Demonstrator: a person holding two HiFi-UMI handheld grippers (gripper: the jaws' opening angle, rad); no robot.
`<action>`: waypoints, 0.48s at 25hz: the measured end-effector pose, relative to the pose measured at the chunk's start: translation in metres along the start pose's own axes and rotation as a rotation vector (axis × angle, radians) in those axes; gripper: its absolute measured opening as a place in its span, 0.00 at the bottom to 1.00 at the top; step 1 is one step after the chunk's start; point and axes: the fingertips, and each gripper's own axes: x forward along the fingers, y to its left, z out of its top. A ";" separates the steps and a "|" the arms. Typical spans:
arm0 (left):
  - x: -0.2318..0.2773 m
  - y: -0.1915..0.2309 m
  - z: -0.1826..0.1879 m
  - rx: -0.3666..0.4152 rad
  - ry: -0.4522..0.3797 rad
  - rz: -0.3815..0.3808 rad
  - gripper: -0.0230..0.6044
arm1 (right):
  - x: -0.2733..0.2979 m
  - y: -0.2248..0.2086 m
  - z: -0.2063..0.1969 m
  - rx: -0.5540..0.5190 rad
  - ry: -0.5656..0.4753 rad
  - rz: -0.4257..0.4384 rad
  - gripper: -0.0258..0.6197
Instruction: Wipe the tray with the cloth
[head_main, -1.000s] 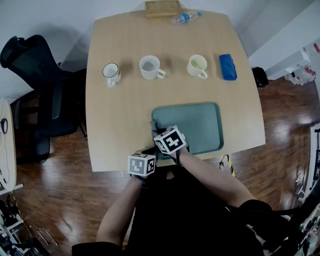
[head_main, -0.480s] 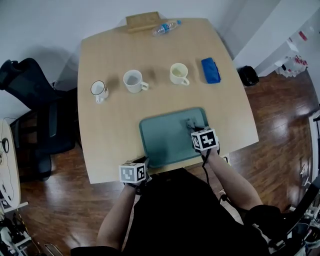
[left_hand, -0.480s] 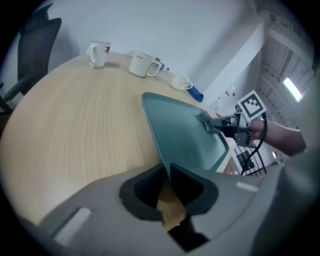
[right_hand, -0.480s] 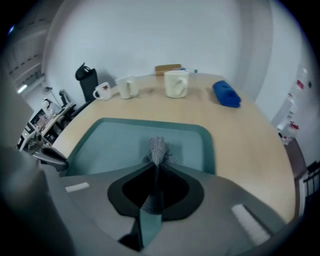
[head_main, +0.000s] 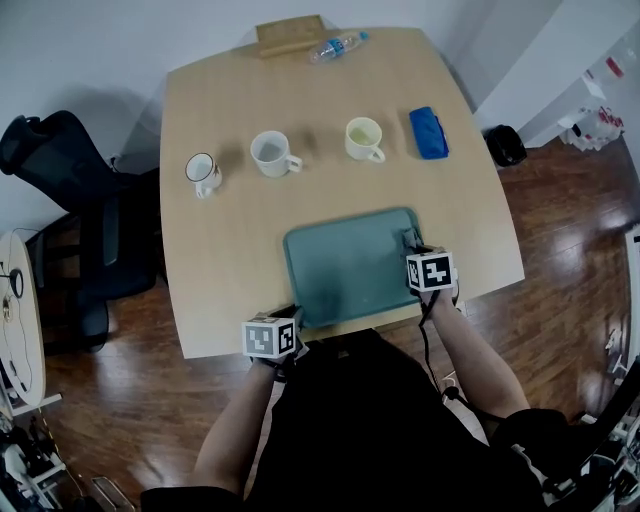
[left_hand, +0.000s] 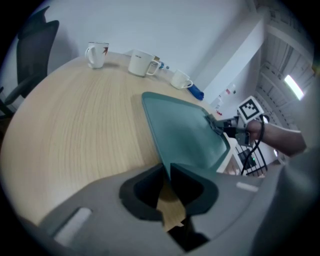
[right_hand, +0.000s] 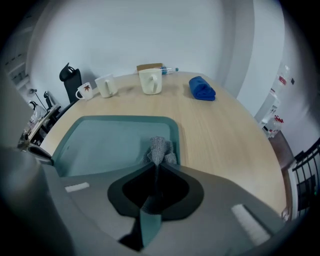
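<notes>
The teal tray (head_main: 345, 265) lies near the table's front edge. My left gripper (head_main: 293, 317) is at the tray's near left corner; in the left gripper view its jaws (left_hand: 167, 172) are shut on the rim of the tray (left_hand: 182, 130). My right gripper (head_main: 410, 243) stands over the tray's right side, shut on a small grey cloth (right_hand: 159, 148). The cloth bunches out past the fingertips and rests on the floor of the tray (right_hand: 107, 142), close to its right rim. The left gripper view also shows the right gripper (left_hand: 222, 129) at the tray's far edge.
Three mugs (head_main: 203, 170) (head_main: 272, 152) (head_main: 364, 137) stand in a row behind the tray, with a folded blue cloth (head_main: 428, 132) to their right. A wooden block (head_main: 291, 35) and a plastic bottle (head_main: 337, 46) sit at the table's back edge. A black chair (head_main: 70, 190) stands at the left.
My right gripper has swept with the cloth from the tray's near left part across to its right side. The left gripper has stayed at the tray's corner.
</notes>
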 end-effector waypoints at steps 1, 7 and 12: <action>0.000 0.000 0.001 -0.001 -0.003 0.003 0.12 | 0.001 0.009 0.001 -0.012 0.004 0.007 0.09; -0.005 0.005 0.003 -0.009 -0.022 0.012 0.12 | 0.008 0.125 0.017 -0.166 -0.005 0.175 0.09; -0.005 0.004 0.004 -0.007 -0.036 -0.021 0.12 | 0.008 0.231 0.022 -0.303 -0.013 0.306 0.09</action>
